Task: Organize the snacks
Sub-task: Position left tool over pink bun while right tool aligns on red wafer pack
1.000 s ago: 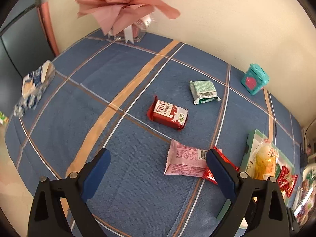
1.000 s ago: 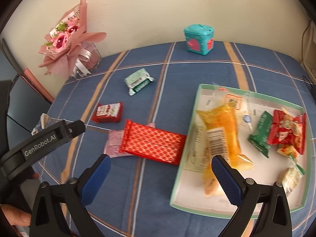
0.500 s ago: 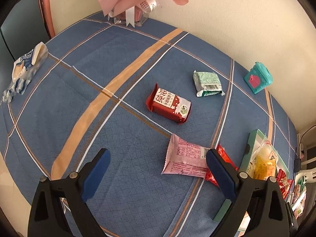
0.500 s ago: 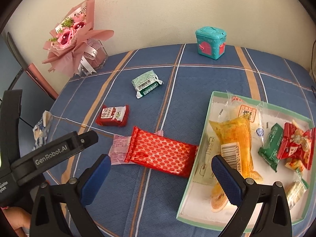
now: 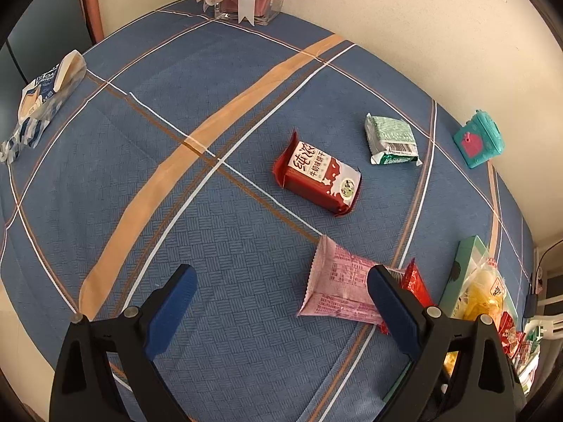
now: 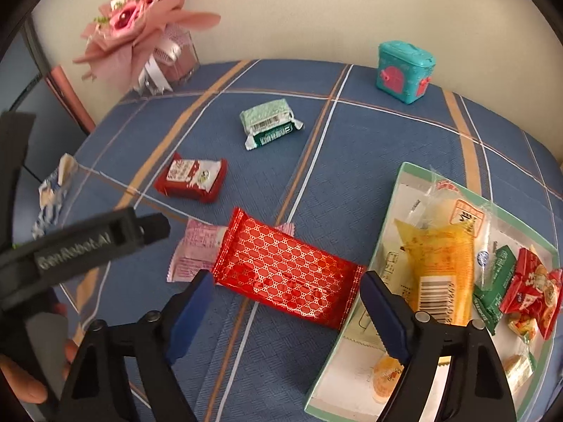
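Both sets of jaws stand wide apart and grasp nothing. The right gripper (image 6: 285,302) has dropped closer over the red patterned packet (image 6: 286,269), whose long body now lies just ahead of and between its blue pads; a second ago that packet sat well ahead of them. I judge this the approach to a pick, with the packet bound for the tray beside it.

Under the packet's left end lies a pink wrapper (image 6: 197,253), partly covered, so lifting the red one may drag it. The left gripper (image 5: 281,302) has also moved in over the counter (image 5: 211,246), and the pink wrapper (image 5: 337,288) now sits just by its right pad. Farther off lie a red biscuit pack (image 6: 191,179) and a green packet (image 6: 269,125), both loose on the cloth.

Touching or nearly touching the red packet's right end is the green-rimmed tray (image 6: 397,190). It holds a yellow bag with a barcode (image 6: 440,270), a small green packet (image 6: 492,281), a red snack bag (image 6: 531,292) and a few small sweets. A teal box (image 6: 404,70) stands near the wall.
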A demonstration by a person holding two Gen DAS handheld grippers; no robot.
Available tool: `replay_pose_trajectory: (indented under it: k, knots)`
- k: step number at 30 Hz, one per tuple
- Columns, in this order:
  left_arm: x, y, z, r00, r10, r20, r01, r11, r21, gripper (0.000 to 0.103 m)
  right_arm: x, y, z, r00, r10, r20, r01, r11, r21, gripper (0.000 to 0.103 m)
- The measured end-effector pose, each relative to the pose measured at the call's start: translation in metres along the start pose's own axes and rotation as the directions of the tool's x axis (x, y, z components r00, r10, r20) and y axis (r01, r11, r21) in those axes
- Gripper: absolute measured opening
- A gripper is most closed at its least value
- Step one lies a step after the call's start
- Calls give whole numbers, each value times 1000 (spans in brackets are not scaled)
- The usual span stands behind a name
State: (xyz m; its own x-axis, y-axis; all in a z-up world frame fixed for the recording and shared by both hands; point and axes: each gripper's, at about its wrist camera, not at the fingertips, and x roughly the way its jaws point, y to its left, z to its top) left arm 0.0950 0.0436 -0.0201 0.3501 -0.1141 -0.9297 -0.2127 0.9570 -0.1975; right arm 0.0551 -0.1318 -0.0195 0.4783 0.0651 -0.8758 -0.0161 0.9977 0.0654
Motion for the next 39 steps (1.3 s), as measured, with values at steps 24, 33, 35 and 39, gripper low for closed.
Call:
replay_pose_trajectory:
  k: [24,33,35,39]
  knots:
    - [23,-24,4,998,0,-56,4,998,70,98,41,-9,15,997,-54,-62,55,998,19,75]
    - [24,-40,1,996,-33,-86,43,991,129,98,37,-26,15,998,-47,-52,52,995,86,55]
    - [25,-40,-1,994,-48,-95,60,990,128,98,37,-28,15,998,-39,-53,44,995,94,54]
    - [34,-47,0,990,-67,-126,83,989,126,98,37,-28,14,997,-46,-56,50,995,83,50]
